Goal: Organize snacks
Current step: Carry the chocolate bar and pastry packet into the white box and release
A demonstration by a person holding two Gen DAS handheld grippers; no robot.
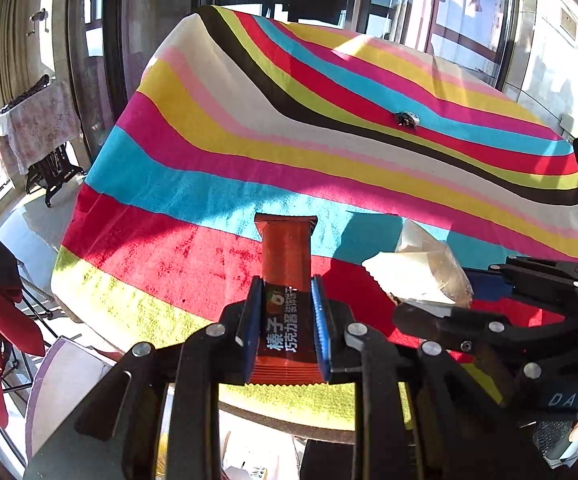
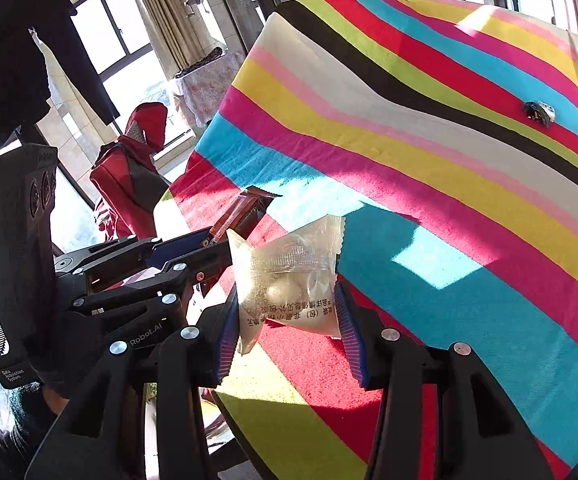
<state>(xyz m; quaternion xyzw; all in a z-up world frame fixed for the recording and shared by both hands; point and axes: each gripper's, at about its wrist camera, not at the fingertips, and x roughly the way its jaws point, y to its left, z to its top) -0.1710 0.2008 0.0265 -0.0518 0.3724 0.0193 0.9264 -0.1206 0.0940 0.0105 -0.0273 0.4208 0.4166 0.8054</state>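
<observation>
1. The worktop (image 1: 249, 152) fills most of what I see, covered in a cloth of wavy stripes in red, blue, yellow, pink, white, black and lime, with hard sunlight and shadow patches across it.
2. Behind it I see tall windows and a curtain, and off to the side a small stand draped in a pale flowered cloth (image 1: 37, 124) and some red fabric (image 2: 137, 168).
3. My left claw (image 1: 285, 320) is clamped tight on a long orange-red snack bar (image 1: 287, 264). Its blue pads (image 1: 321, 320) press both long sides, and the far end of the wrapper sticks out above the red and blue stripes near the worktop's front edge.
4. My right claw (image 2: 289, 320) holds a clear, puffy snack packet (image 2: 289, 276) with pale round pieces inside. The jaws stand moderately apart, closed on its sides, and it hangs over the red stripe, just beside the left claw.
5. Far back on the blue stripe sits a small dark and white object (image 2: 539, 112); I think it is a little wrapped item, but it is too small to tell.
</observation>
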